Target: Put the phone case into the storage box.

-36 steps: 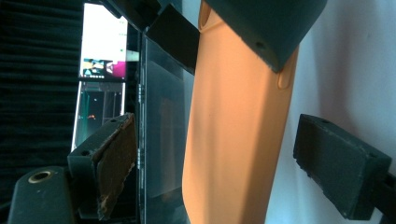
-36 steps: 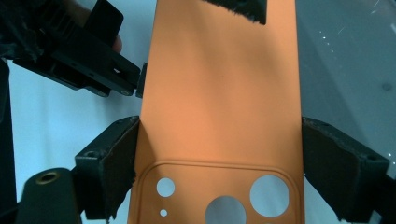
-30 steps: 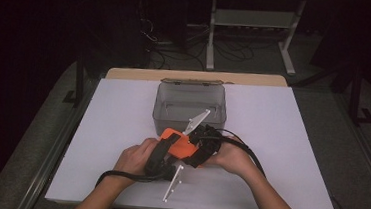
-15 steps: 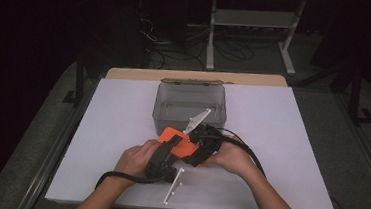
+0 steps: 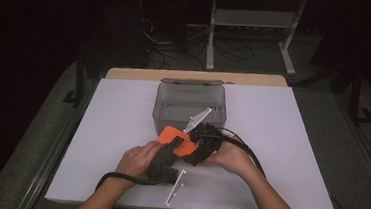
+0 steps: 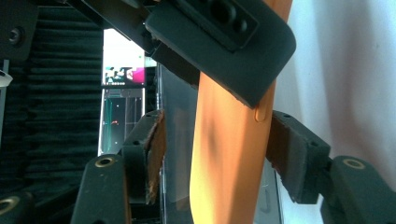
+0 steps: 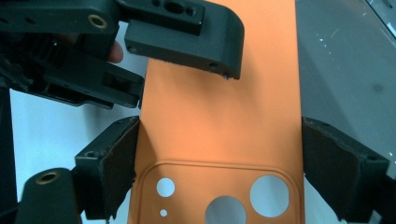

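Clamping the smooth orange phone case, right gripper holds; left gripper jaws closing around it.

Your orange phone case looks like soft matt silicone or plastic, smooth, with clean-cut camera holes. The jaw pads on your right gripper are black, rough, frayed at the edges; on your left gripper they look brownish and worn. Gripper bodies are matt black plastic with brass-coloured inserts. The box is smoky translucent plastic, glossy. The table cover is a plain white matt sheet.
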A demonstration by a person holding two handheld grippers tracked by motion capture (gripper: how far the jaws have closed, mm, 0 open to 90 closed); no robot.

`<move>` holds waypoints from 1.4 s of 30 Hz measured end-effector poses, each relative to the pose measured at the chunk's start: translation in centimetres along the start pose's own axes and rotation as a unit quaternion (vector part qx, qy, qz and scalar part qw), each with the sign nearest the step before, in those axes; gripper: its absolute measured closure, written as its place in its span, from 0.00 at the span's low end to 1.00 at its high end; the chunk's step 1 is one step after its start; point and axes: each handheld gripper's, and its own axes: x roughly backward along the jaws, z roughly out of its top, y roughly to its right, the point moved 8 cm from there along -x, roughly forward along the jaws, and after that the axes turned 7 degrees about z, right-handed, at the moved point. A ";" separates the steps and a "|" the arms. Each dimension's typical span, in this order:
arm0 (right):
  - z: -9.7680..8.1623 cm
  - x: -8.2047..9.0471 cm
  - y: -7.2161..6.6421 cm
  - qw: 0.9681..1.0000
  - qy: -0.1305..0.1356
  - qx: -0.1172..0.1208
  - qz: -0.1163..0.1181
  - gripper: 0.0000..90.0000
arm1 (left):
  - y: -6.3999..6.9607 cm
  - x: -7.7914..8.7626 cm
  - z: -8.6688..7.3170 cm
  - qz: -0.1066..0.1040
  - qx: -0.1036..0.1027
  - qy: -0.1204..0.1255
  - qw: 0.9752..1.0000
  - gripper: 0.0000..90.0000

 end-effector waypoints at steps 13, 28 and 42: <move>0.0 0.0 0.1 1.000 0.003 -0.005 0.002 0.17 | 0.1 0.0 0.4 0.006 0.005 0.012 1.000 0.54; 0.0 0.0 0.2 1.000 0.004 -0.012 0.004 0.17 | 0.0 0.2 0.6 0.003 0.002 0.015 1.000 0.64; 0.0 0.1 0.3 1.000 0.005 -0.021 0.007 0.17 | 0.1 0.2 0.8 -0.001 -0.001 0.020 1.000 0.72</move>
